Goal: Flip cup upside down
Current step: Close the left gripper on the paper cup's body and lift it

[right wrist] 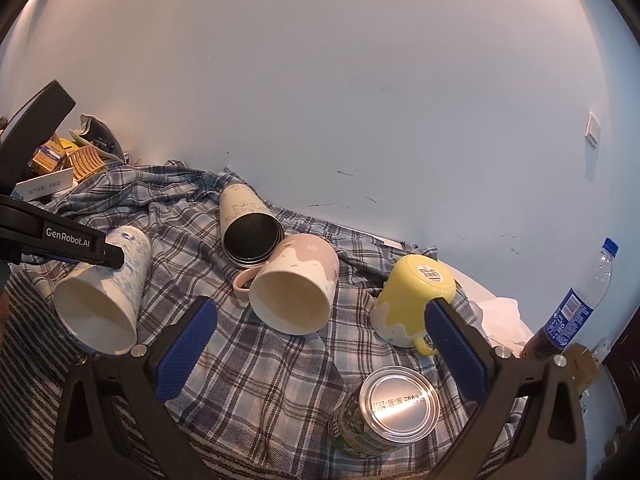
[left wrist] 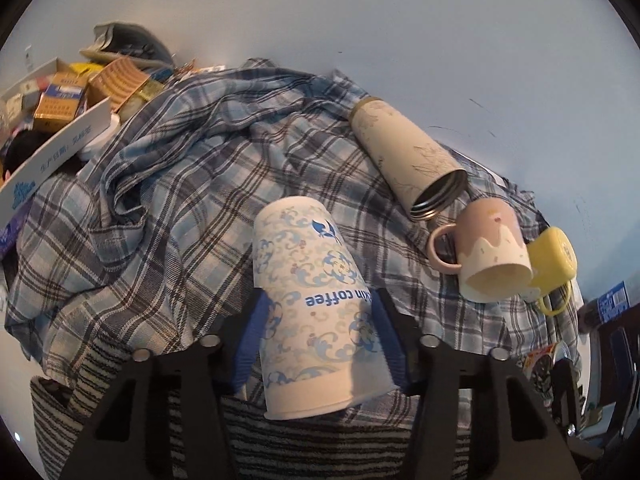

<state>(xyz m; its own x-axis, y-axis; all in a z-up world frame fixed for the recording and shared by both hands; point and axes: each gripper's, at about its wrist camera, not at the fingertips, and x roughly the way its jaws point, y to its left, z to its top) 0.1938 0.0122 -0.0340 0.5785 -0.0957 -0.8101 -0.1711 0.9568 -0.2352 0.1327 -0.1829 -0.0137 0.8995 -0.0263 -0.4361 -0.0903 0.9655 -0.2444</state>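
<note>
My left gripper (left wrist: 318, 312) is shut on a white paper coffee cup (left wrist: 316, 300) with blue flower print, held tilted above the plaid cloth with its open mouth toward the camera. The same cup (right wrist: 102, 292) shows in the right wrist view at the left, with a left finger (right wrist: 84, 248) against its side. My right gripper (right wrist: 320, 332) is open and empty over the cloth, in front of a pink-and-cream mug (right wrist: 294, 288) that lies on its side. A yellow mug (right wrist: 414, 300) stands upside down to its right.
A beige thermos (right wrist: 248, 228) lies open-mouthed behind the pink mug. A tin can (right wrist: 386, 412) stands upside down near my right fingers. A water bottle (right wrist: 572, 304) leans at the far right. A box of packets (left wrist: 52, 104) sits at the left. The blue wall is close behind.
</note>
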